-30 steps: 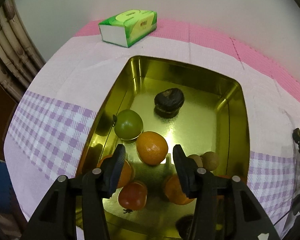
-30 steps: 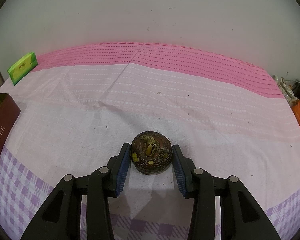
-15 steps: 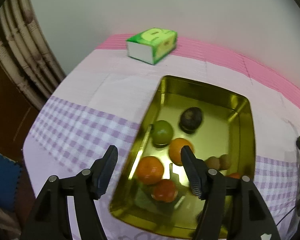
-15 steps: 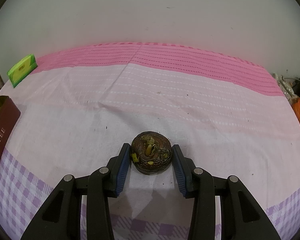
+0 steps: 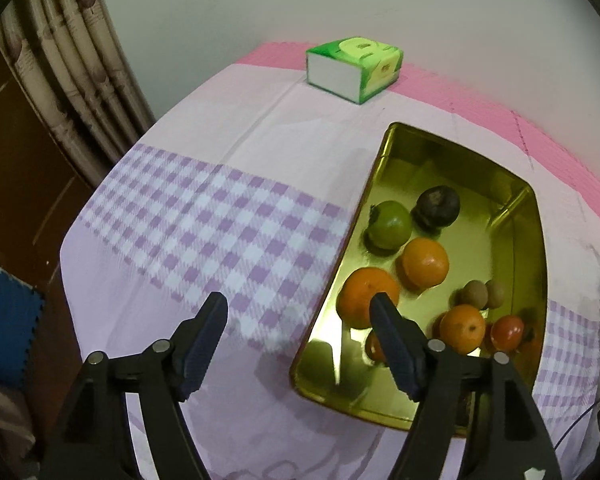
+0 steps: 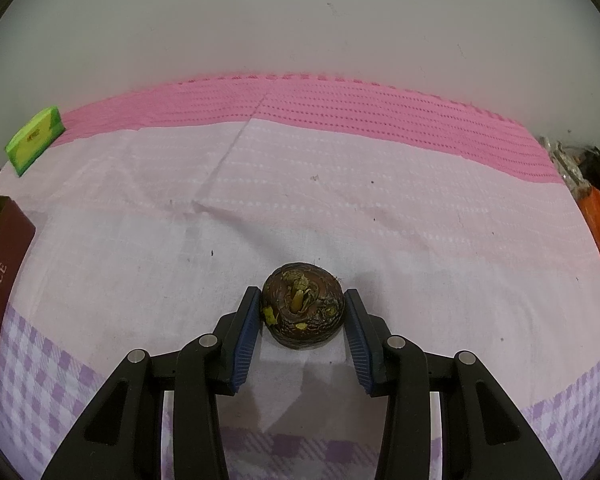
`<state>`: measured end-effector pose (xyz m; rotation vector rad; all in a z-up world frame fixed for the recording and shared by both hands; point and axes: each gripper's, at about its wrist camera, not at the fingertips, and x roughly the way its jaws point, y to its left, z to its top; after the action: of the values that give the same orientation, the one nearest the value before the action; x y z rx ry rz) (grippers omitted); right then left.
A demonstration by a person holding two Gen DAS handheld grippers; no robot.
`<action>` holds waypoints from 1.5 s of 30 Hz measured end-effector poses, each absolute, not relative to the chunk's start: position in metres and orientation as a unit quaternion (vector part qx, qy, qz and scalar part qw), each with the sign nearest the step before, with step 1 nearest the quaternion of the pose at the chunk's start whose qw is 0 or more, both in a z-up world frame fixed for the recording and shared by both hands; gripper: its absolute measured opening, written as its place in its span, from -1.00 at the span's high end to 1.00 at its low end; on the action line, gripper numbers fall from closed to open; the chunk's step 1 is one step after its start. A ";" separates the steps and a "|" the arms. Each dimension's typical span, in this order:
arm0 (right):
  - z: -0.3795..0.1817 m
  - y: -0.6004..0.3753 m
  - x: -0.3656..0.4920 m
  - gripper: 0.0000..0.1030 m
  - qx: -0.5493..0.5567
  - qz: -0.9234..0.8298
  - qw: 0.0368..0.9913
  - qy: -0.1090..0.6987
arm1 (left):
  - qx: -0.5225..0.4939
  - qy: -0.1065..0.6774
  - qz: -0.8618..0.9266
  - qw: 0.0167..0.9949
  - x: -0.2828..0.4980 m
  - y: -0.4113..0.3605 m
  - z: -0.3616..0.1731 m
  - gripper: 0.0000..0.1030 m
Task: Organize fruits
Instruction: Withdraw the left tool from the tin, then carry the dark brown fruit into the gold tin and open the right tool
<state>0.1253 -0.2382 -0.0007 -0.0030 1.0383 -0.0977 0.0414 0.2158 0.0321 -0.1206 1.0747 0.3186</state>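
In the right wrist view, the dark brown fruit sits on the worktop at lower centre, directly between the fingers of the right gripper. The blue pads look to be touching both its sides (or very nearly; I cannot tell whether they are squeezing yet). The fruit is round, so no axis matters.

The gold tray of oranges and other fruit lies at the far left edge there, so the carry likely goes left. In the left wrist view, the left gripper hangs spread and empty, straddling the tray's left rim.
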 end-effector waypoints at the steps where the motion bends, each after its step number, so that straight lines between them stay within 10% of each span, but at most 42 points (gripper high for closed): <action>1: 0.000 -0.236 0.125 0.18 -0.009 -0.047 0.866 0.498 | -0.059 0.510 0.153 0.844 0.040 0.217 0.031 -0.41; 45: 0.079 0.027 0.065 0.18 -0.054 0.229 0.859 0.456 | -0.077 0.489 0.183 0.849 0.009 0.234 0.045 -0.47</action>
<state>0.0648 0.0267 0.0794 -0.1144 0.9566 0.4803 0.0094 0.2340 0.0449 -0.1628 1.0302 0.3864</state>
